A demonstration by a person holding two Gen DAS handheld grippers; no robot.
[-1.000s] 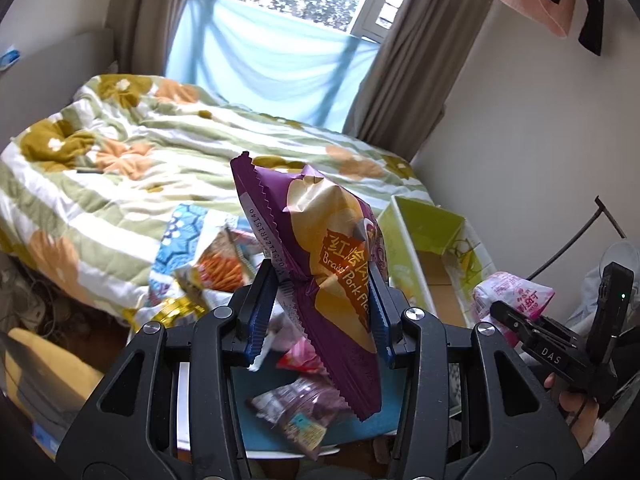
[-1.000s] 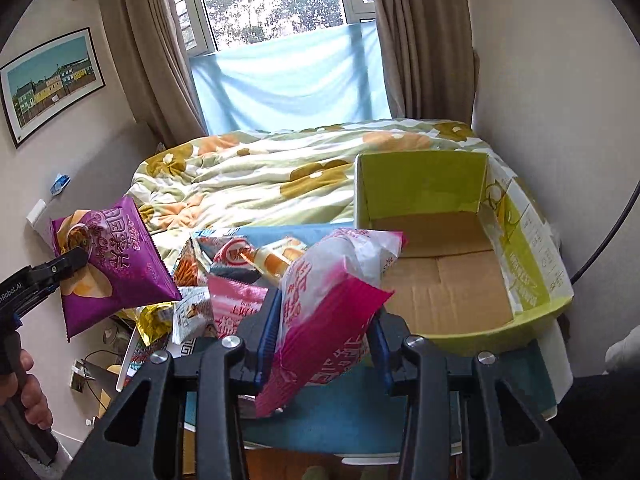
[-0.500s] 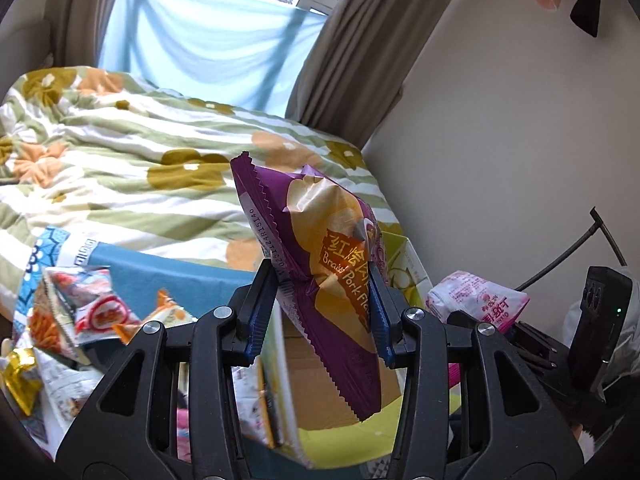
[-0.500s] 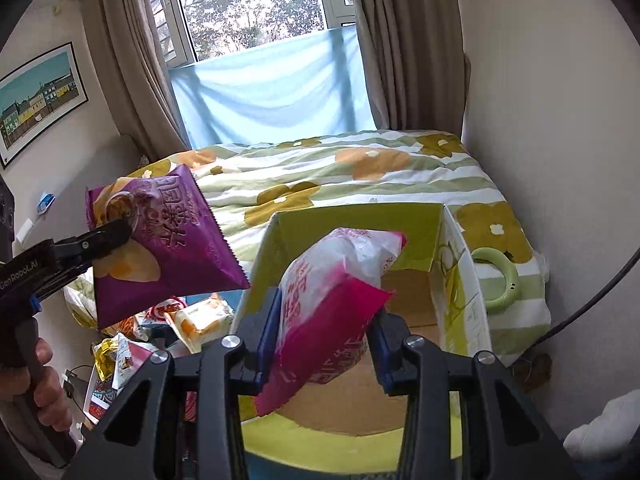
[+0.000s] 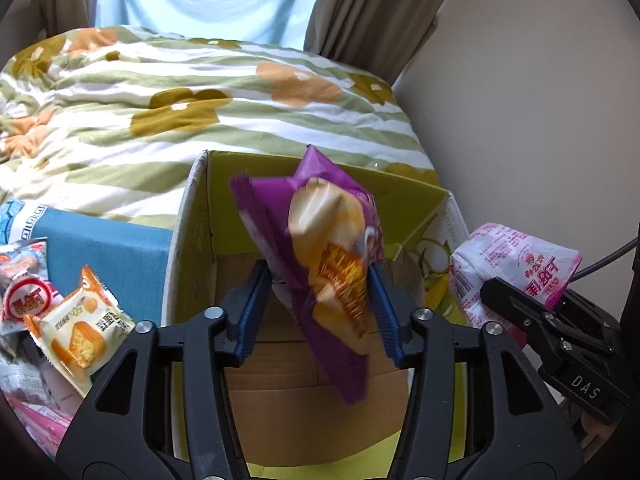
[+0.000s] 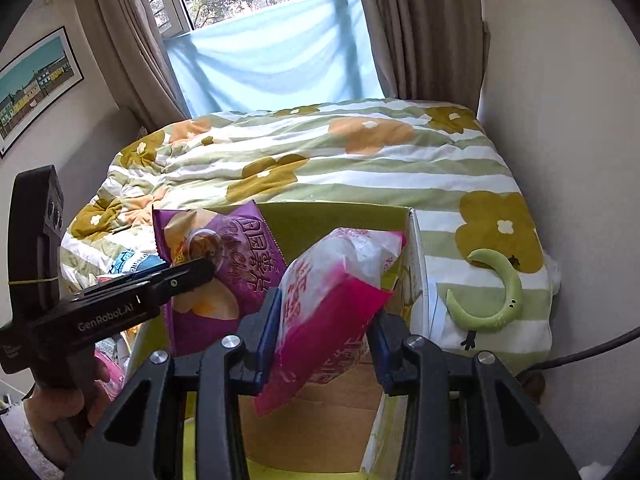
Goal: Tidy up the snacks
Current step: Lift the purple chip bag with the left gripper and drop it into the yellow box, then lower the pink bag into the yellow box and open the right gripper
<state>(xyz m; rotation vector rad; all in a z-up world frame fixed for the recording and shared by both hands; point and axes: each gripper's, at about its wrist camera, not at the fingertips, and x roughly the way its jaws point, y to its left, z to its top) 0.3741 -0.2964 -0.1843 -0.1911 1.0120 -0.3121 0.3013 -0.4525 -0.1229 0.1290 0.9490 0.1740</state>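
behind us a floral quilt [image 5: 224, 92] covers the bed. over our green cardboard box [image 5: 192, 240], our left gripper [image 5: 318, 304] is opening around the purple chip bag [image 5: 320, 248], blurred between its blue pads; our right gripper [image 6: 324, 332] stays... clamps the pink snack bag [image 6: 332, 300].

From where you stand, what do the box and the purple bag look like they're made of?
Box: seemingly cardboard, since the floor is bare brown board in flat panels with seams; the inner walls are printed a matte yellow-green.
Purple bag: likely thin plastic or foil film, going by its glossy, crinkled print and zigzag-cut sealed edge; it hangs over the box between the opening left claw.
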